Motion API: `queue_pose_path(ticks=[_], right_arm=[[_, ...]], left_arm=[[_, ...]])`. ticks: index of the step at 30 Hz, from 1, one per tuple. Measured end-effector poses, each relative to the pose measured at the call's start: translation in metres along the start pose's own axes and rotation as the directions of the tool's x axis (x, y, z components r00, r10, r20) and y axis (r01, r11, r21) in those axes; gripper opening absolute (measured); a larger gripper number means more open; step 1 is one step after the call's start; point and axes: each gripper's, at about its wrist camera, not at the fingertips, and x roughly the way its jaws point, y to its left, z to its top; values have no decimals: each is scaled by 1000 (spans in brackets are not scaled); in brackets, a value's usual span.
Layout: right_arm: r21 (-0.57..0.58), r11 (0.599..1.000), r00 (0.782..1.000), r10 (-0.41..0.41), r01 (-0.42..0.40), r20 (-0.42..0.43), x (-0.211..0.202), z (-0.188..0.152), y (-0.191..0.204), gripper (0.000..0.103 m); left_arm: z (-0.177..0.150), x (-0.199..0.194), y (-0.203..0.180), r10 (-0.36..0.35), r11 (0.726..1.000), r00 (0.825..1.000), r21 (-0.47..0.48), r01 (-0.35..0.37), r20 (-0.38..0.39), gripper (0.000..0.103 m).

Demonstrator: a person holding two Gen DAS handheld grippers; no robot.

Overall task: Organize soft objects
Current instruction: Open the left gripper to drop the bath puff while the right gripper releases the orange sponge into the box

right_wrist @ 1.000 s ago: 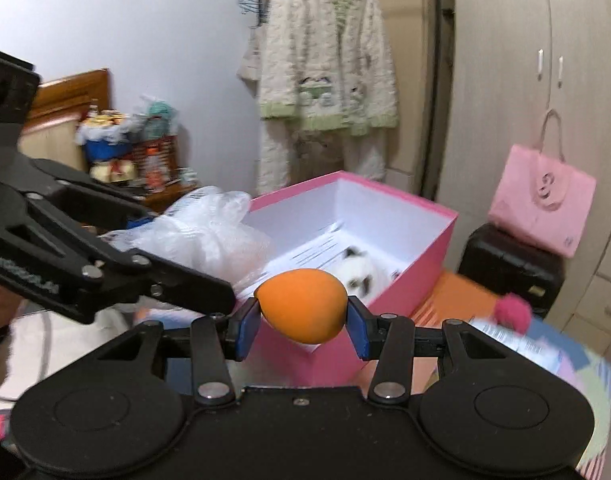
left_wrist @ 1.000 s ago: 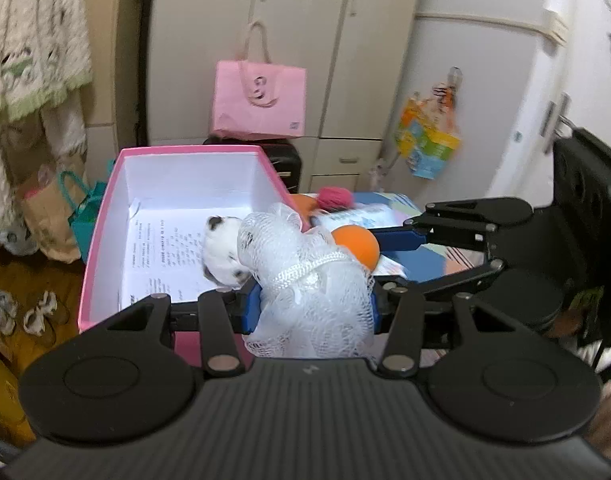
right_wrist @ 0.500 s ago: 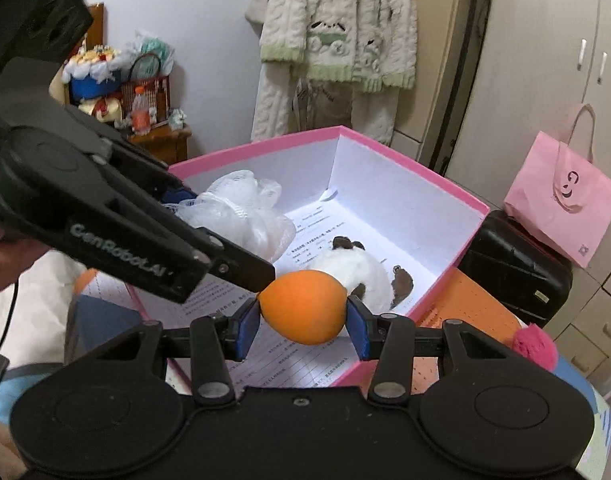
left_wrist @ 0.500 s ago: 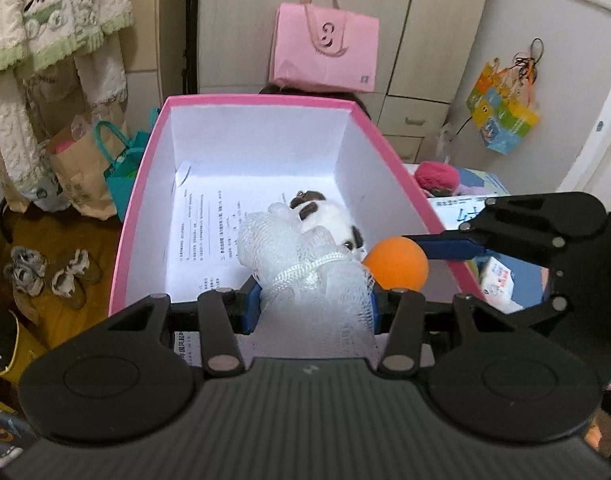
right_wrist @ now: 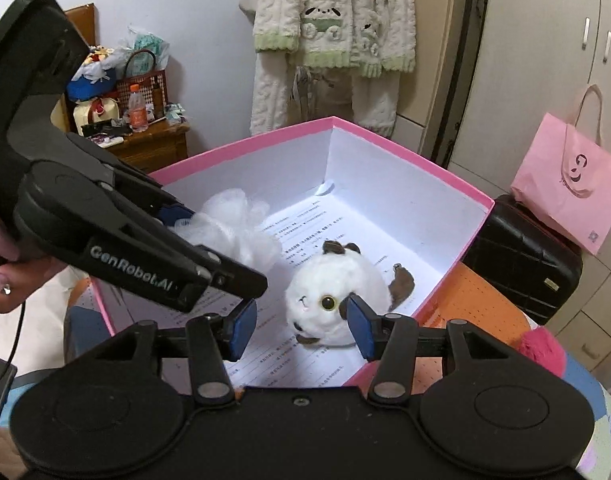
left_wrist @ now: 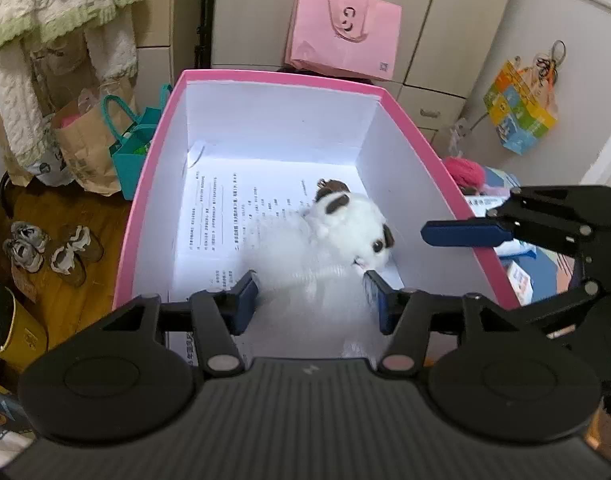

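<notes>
A pink box (left_wrist: 265,78) (right_wrist: 405,152) with white walls and printed paper on its floor holds a white plush (left_wrist: 345,224) (right_wrist: 333,292) with brown patches. My left gripper (left_wrist: 311,300) (right_wrist: 221,250) hovers over the box's near end. Its jaws are opening, and the white mesh pouf (left_wrist: 305,280) (right_wrist: 233,228) is blurred and loose between the pads. My right gripper (right_wrist: 301,324) hangs above the plush, jaws opening with nothing between them. One of its blue-padded fingers (left_wrist: 461,234) reaches over the box's right wall. The orange ball shows in neither view.
A pink pompom (left_wrist: 463,170) (right_wrist: 541,346) lies outside the box's right wall. Behind the box stand a pink paper bag (left_wrist: 341,36) and a black case (right_wrist: 521,256). Shoes (left_wrist: 45,248) and bags sit on the floor to the left. A hand (right_wrist: 1,276) holds the left gripper.
Both grippers moved in over the box. The right jaws let go of the orange ball, which is gone from view. The left jaws widened and the pouf is slipping down.
</notes>
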Motion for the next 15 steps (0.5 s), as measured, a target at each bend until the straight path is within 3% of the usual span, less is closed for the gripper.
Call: queue_pose_path(ticks=[5, 15], right_arm=[[-6, 999, 999, -33, 33, 24, -12, -2, 7, 58], [-28, 992, 983, -119, 124, 138, -62, -16, 29, 65]], left_arm=[[-2, -13, -6, 5, 1000, 1000, 26, -5, 16, 66], [-13, -64, -27, -11, 996, 995, 94, 2, 96, 69]])
